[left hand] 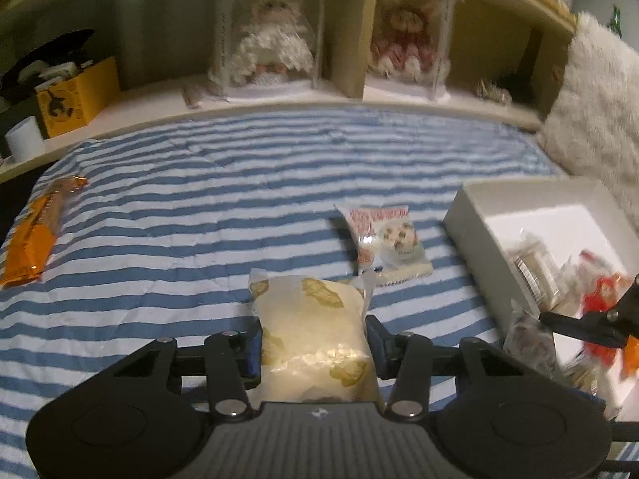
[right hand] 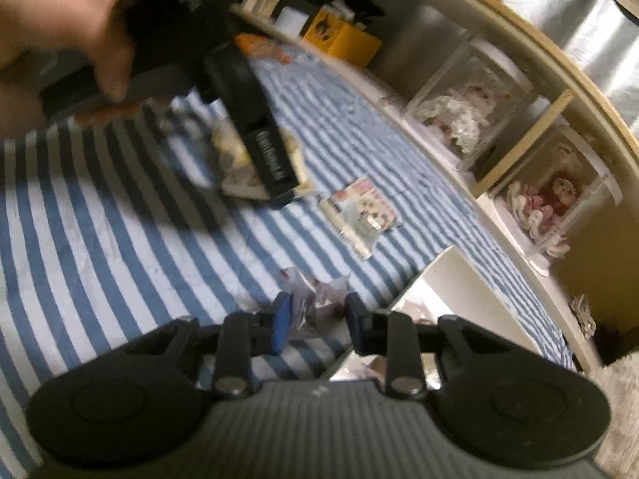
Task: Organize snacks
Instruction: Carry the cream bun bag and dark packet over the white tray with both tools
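My left gripper [left hand: 313, 337] is shut on a pale cream snack bag with gold leaf prints [left hand: 315, 327], held over the blue-and-white striped bedspread [left hand: 199, 199]. It also shows in the right wrist view [right hand: 239, 159], blurred, under the left gripper's body. My right gripper [right hand: 317, 321] has its blue pads [right hand: 281, 319] around a clear crinkly wrapped snack [right hand: 315, 295], beside the white box [right hand: 443, 275]; the same snack shows in the left wrist view [left hand: 527, 339]. A pink-and-white cookie packet [left hand: 385, 241] lies on the bed, also in the right wrist view [right hand: 361, 215]. An orange snack bar [left hand: 34, 231] lies far left.
The white box [left hand: 471, 231] at right holds several wrapped snacks. A wooden headboard shelf [left hand: 279, 99] carries two doll display cases, a yellow box [left hand: 76, 99] and a white cup [left hand: 24, 137]. A fluffy white pillow [left hand: 591, 103] lies at the far right.
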{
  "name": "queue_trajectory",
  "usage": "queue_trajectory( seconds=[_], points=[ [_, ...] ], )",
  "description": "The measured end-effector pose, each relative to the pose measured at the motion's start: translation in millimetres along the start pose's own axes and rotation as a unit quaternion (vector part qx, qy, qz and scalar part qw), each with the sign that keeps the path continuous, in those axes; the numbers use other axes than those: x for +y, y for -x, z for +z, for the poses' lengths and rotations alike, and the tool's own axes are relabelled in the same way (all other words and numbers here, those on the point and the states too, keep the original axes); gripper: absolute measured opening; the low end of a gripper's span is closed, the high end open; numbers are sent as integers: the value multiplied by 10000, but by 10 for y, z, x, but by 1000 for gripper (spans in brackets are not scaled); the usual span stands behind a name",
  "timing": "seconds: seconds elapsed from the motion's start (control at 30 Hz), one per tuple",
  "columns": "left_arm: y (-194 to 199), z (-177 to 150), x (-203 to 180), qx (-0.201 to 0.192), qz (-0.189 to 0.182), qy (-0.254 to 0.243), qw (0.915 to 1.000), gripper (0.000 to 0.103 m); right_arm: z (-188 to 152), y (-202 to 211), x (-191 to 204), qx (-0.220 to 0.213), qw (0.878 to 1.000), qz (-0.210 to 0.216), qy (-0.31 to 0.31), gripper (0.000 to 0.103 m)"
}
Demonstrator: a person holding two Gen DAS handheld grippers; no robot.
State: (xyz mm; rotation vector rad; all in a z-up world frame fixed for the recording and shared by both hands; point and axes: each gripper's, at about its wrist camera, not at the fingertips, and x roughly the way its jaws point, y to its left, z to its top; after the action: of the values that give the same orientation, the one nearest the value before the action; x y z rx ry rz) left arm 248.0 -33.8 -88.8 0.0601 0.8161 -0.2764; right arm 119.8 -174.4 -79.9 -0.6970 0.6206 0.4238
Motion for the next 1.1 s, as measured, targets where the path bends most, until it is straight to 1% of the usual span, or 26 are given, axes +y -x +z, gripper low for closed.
queue_trajectory(
  seconds=[0.07, 0.17, 0.27, 0.47, 0.6, 0.8, 0.93, 1.1],
  points=[
    [122, 23, -12, -132, -32, 118, 9998, 50, 22, 83, -75, -92, 9998, -18, -149, 34],
    [304, 63, -73, -327, -38, 174, 9993, 50, 42, 212, -231, -207, 9985, -4, -511, 34],
    [466, 90, -140, -499, -80, 231, 9985, 50, 30, 336, -385, -282, 9959, -82, -851, 34],
    [772, 121, -299, -831, -212, 346, 9957, 50, -68, 576, -716, -450, 9853, -24, -1648, 34],
    [945, 129, -438, -1045, -336, 368, 9933, 50, -188, 721, -975, -529, 9736, 28, -2220, 34],
    [1101, 126, -669, -1205, -602, 354, 9903, 50, -414, 977, -1358, -662, 9520, -168, -2983, 34],
    [1114, 127, -861, -1237, -782, 316, 9887, 50, -591, 1096, -1512, -703, 9399, -294, -3328, 34],
    [1037, 136, -1139, -1204, -981, 277, 9875, 50, -879, 1206, -1675, -659, 9235, -445, -3752, 34]
  ],
)
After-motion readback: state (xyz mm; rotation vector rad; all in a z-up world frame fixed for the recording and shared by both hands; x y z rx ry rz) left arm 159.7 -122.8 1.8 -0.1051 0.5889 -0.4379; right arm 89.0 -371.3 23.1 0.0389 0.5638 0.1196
